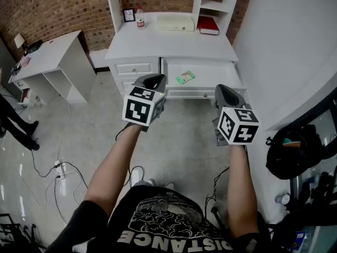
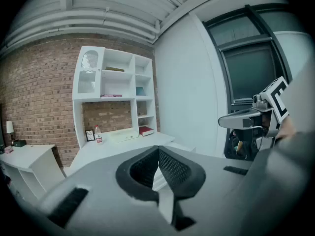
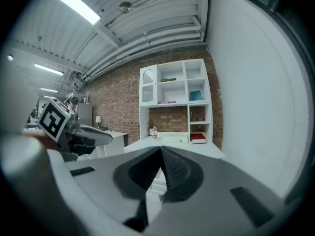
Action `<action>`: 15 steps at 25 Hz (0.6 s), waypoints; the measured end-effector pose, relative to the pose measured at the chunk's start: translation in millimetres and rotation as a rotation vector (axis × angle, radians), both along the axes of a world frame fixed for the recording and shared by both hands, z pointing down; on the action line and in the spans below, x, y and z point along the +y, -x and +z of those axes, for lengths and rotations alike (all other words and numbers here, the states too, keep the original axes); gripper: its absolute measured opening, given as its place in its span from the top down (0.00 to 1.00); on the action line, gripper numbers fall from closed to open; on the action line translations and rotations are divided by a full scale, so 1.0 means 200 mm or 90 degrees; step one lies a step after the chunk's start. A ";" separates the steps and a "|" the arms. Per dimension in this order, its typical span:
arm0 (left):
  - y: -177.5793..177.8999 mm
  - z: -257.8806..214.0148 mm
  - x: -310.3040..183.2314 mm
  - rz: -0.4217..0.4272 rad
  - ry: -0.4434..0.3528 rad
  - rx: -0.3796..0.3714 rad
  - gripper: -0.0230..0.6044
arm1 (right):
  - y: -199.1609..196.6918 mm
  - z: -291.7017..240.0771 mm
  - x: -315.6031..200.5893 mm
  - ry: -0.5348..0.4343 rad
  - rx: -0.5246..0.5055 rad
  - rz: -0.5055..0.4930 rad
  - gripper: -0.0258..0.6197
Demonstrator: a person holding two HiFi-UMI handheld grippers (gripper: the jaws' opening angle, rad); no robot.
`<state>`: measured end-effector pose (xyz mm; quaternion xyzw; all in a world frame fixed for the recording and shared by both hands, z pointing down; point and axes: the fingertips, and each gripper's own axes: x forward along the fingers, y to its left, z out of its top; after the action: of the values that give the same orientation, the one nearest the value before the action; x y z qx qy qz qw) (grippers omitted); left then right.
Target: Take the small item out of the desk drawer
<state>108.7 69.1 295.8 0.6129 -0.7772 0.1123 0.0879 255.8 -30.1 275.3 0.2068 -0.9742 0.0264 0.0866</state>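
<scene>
A small green packet (image 1: 185,77) lies in the open right drawer (image 1: 210,76) of the white desk (image 1: 168,46). Both grippers hover over the floor in front of the desk, short of the drawer. My left gripper (image 1: 154,80) is shut and empty, just left of the drawer front. My right gripper (image 1: 225,91) is also shut and empty, below the drawer's right end. In the left gripper view the jaws (image 2: 158,149) meet at their tips, pointing at the desk and hutch. The right gripper view shows its jaws (image 3: 161,149) closed together the same way.
On the desktop stand a bottle (image 1: 140,18), a flat white box (image 1: 175,23) and a red book (image 1: 208,25). A second white desk (image 1: 52,51) is at the left, with cables (image 1: 60,167) on the floor. A white wall and a black backpack (image 1: 295,149) are at the right.
</scene>
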 end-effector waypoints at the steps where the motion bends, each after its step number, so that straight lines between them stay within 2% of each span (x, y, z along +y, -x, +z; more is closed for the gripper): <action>1: 0.01 0.01 -0.01 -0.001 0.001 -0.001 0.95 | 0.01 0.01 -0.01 0.002 0.000 0.000 0.95; 7: 0.08 0.04 -0.06 -0.002 0.006 -0.005 0.96 | 0.10 0.07 -0.06 0.012 0.003 -0.004 0.95; 15: 0.26 0.12 -0.18 -0.005 0.020 0.002 0.95 | 0.29 0.17 -0.18 0.030 0.014 -0.001 0.95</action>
<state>57.0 33.5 319.3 0.6088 -0.7774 0.1232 0.0990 198.6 -65.6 309.1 0.2040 -0.9725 0.0471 0.1023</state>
